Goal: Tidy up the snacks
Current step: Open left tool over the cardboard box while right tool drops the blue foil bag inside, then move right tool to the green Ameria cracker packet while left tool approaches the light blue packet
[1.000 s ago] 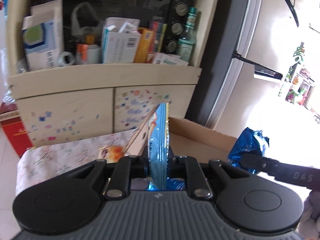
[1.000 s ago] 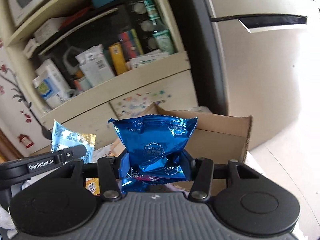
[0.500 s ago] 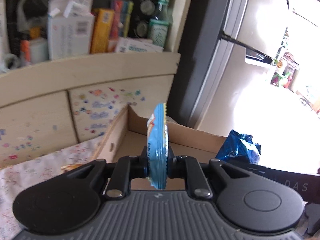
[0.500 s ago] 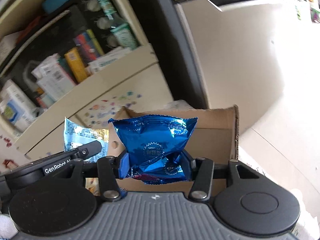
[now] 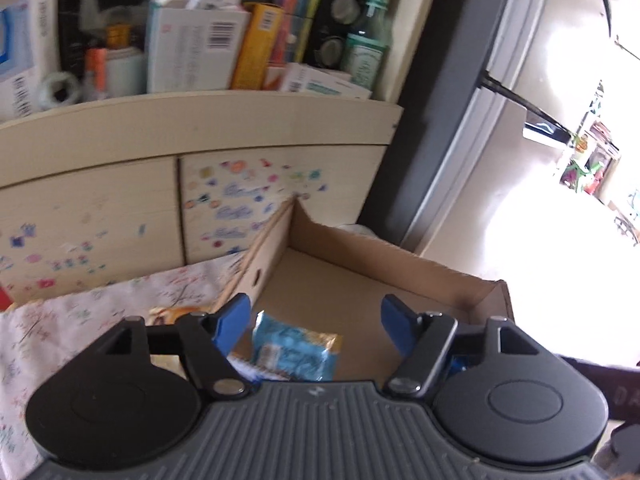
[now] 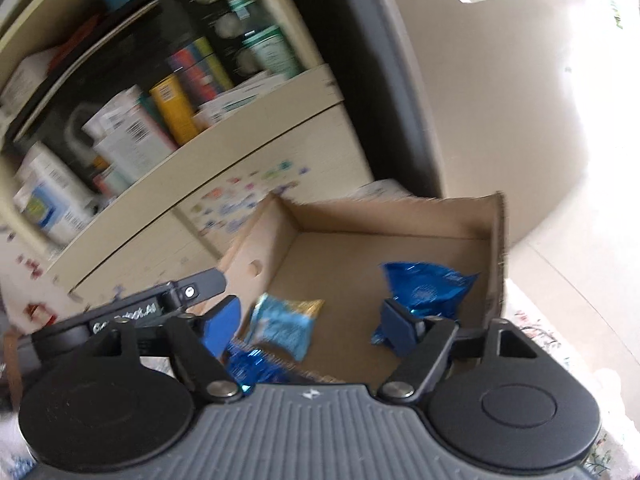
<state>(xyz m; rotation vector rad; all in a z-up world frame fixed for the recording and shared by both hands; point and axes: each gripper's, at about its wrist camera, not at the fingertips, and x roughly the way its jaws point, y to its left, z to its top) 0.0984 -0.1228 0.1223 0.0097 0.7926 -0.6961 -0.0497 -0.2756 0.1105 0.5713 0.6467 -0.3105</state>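
Note:
An open cardboard box (image 5: 400, 252) (image 6: 496, 236) sits on a floral cloth below the cupboard. My left gripper (image 5: 316, 312) hangs over the box's near left corner, its jaws opening, nothing between them. Below it a light blue snack packet (image 5: 294, 352) (image 6: 284, 326) lies in the box. My right gripper (image 6: 312, 320) hovers over the box too, jaws opening and empty. A dark blue foil snack bag (image 6: 428, 286) lies at the box's right side, just behind the right finger. Another dark blue bag (image 6: 256, 368) shows at the near edge. The left gripper's finger (image 6: 188, 290) reaches in from the left.
A wooden cupboard (image 5: 200, 148) stands behind the box, its shelf crowded with cartons, a yellow box (image 5: 256, 40) and a green bottle (image 5: 368, 44). A dark fridge edge (image 5: 432, 100) rises to the right. A floral cloth (image 5: 80, 320) with another snack covers the surface on the left.
Both grippers went from shut to open. The light blue packet fell from the left one and the dark blue bag from the right one into the box. Both grippers moved closer over the box.

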